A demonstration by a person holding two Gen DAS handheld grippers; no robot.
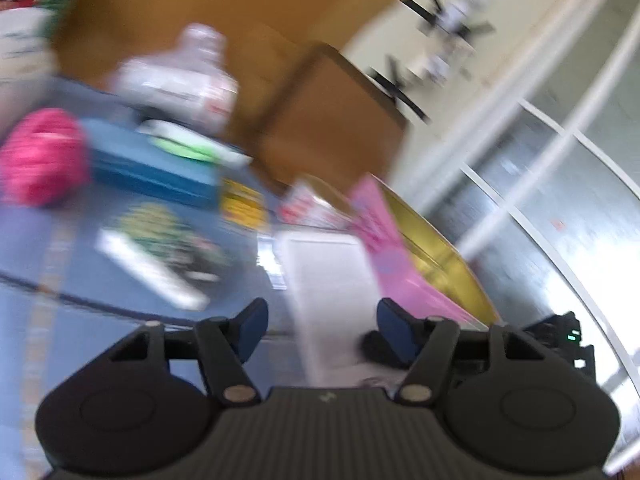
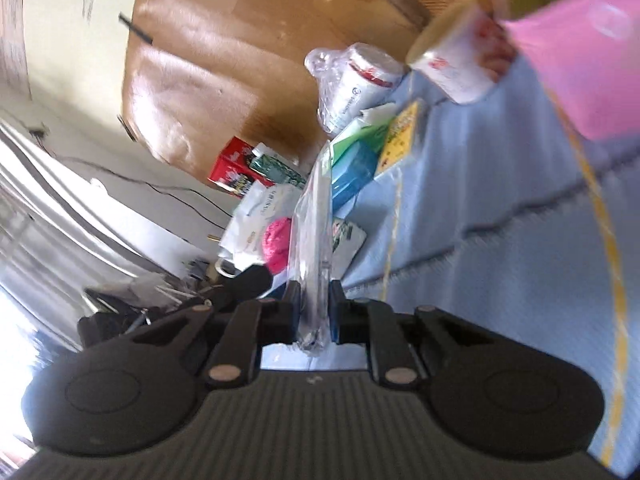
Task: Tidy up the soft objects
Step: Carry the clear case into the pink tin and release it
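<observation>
The left wrist view is badly blurred. My left gripper (image 1: 324, 316) has its jaws well apart over a white flat packet (image 1: 332, 280) on the blue cloth (image 1: 80, 280). The right pad is at the packet's edge, and a gap shows beside the left pad. My right gripper (image 2: 314, 312) is shut on a clear plastic bag (image 2: 312, 240), which stands upright between the pads. A pink woolly ball (image 1: 44, 156) (image 2: 278, 244), a blue box (image 1: 152, 168) (image 2: 354, 172) and a pink packet (image 1: 400, 256) (image 2: 580, 52) lie on the cloth.
A brown cardboard box (image 1: 332, 120) (image 2: 224, 60) stands behind the cloth. Near it lie a clear-wrapped bundle (image 1: 180, 80) (image 2: 356, 80), a white cup with red print (image 2: 456, 64), a yellow card (image 2: 400, 136), a green-patterned packet (image 1: 160, 248) and a red carton (image 2: 230, 168). A yellow round tin (image 1: 448, 248) is beside the pink packet.
</observation>
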